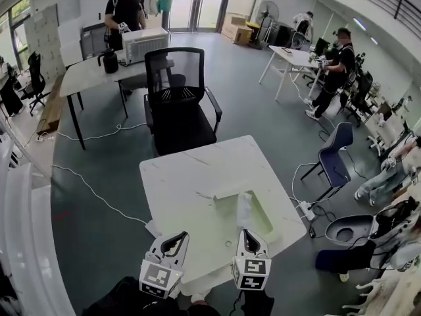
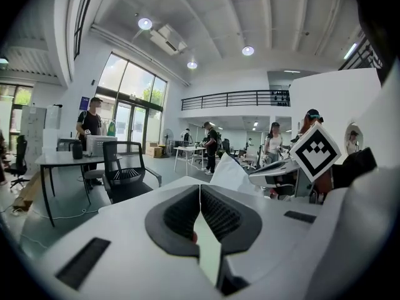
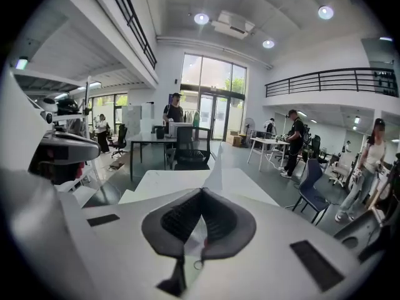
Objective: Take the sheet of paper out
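Left gripper (image 2: 200,192) and right gripper (image 3: 201,195) fingers are pinched shut on edges of the pale-green translucent plastic sleeve (image 1: 264,214) over the white marble table (image 1: 187,176), seemingly to spread it. The white sheet of paper (image 1: 244,209) sticks up between them.

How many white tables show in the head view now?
3: the near table at centre, the back-left table behind the black chair, the back-right table beside a standing person. Others may be hidden.
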A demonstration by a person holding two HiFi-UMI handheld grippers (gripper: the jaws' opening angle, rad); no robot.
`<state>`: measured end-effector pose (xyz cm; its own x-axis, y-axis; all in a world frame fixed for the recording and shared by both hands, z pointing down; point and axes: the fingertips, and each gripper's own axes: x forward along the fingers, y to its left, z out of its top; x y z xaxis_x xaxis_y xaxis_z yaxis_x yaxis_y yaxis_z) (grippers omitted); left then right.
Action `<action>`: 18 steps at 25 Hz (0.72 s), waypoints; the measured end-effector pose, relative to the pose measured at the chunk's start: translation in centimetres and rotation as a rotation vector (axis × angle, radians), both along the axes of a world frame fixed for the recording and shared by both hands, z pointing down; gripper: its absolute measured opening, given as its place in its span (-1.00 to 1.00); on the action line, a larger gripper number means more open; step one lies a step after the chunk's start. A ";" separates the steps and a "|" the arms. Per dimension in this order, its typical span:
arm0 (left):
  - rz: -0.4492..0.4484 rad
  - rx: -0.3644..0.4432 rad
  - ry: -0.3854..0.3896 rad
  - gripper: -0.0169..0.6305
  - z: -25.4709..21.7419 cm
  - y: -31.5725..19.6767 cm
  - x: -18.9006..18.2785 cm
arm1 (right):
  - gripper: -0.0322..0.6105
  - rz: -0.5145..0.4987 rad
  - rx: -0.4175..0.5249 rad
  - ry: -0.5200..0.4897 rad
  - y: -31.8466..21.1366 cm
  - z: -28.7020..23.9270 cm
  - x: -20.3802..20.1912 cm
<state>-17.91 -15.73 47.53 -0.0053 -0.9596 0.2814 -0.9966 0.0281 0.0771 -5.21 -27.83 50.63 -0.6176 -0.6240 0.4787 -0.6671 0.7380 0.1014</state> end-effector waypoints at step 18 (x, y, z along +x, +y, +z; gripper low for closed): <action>0.251 0.113 -0.051 -0.87 -5.6 2.6 6.3 | -0.85 0.195 0.146 -0.152 7.3 -8.8 7.5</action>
